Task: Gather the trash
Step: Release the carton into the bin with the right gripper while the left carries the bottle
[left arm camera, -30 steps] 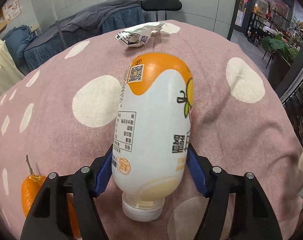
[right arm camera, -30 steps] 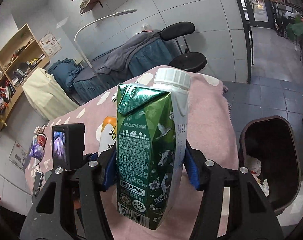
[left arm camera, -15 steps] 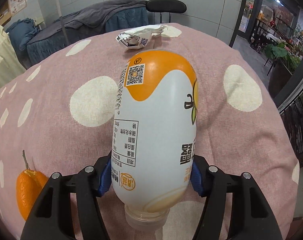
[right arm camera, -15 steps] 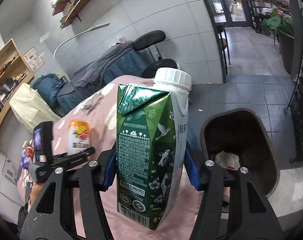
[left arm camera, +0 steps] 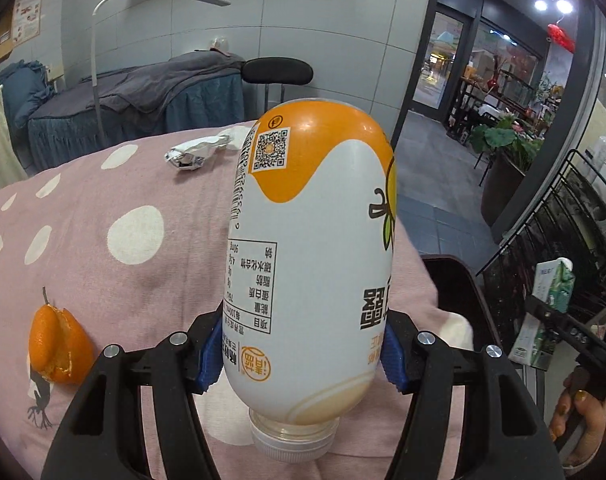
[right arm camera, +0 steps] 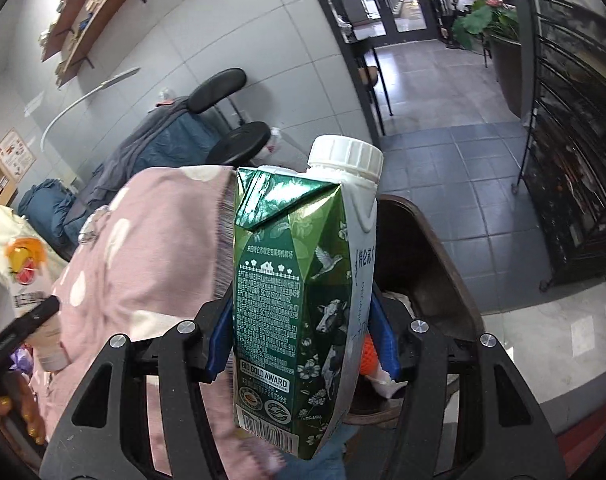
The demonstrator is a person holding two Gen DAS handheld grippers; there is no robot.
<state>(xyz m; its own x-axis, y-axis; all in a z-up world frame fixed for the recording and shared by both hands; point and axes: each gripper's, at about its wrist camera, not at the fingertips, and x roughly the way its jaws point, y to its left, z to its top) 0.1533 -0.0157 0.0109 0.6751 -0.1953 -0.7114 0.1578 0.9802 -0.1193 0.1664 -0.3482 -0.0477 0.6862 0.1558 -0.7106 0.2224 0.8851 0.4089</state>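
Bottle [left arm camera: 311, 264] sitting between left tongs [left arm camera: 303, 354], cap toward camera, over the surface [left arm camera: 103, 208]. Wrapper [left arm camera: 199, 152] lying behind it, peel [left arm camera: 59, 346] left. Carton [right arm camera: 299, 304] sitting in right tongs [right arm camera: 301, 344], bin [right arm camera: 427, 264] lying behind-right.

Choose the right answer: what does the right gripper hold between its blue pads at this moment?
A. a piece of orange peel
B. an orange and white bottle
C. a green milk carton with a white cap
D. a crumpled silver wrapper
C: in the right wrist view the right gripper has its blue pads pressed on the sides of the green milk carton, near the dark bin.
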